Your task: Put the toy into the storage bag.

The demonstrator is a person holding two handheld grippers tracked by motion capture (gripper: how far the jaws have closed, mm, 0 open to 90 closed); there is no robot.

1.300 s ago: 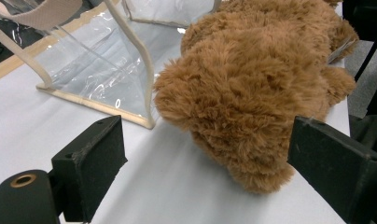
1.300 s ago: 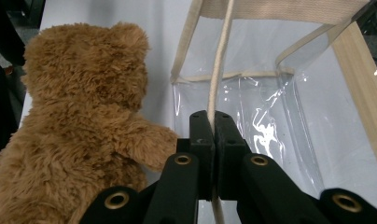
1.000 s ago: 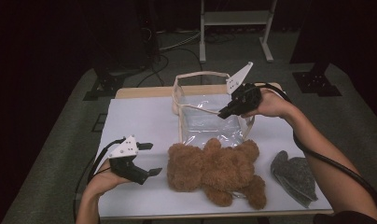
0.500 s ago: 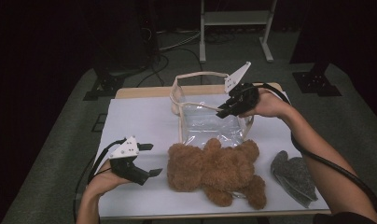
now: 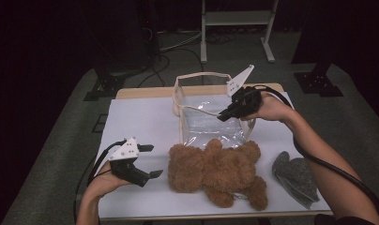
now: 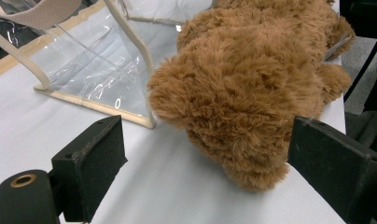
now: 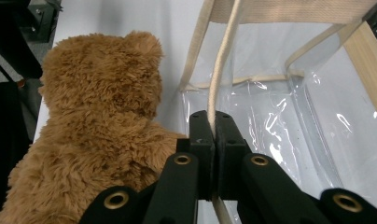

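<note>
Pinching claw: right claw [image 7: 213, 140] clamped on the beige rim cord [image 7: 220, 70] of the clear plastic bag [image 5: 211, 123].
Waiting claw: left claw [image 5: 149, 161] wide, just beside the teddy bear [image 5: 216, 169].
Bear: face-down on the counter [image 5: 140, 122], features hidden.
Grey cloth [image 5: 294, 178]: kind unclear.

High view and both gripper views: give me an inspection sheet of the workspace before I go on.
Surface: white-covered table, wooden edge at the back.
Job's things: clear plastic bag with beige trim, standing open; brown plush teddy bear lying in front of it, against its near edge.
Clutter: grey knitted cloth at the table's right.
Grippers: right claw shut on the bag's beige rim; left claw open, aimed at the bear, not touching.
Cables: black cable along the right forearm; another from the left claw.
Surroundings: dark floor, white stand behind.
</note>
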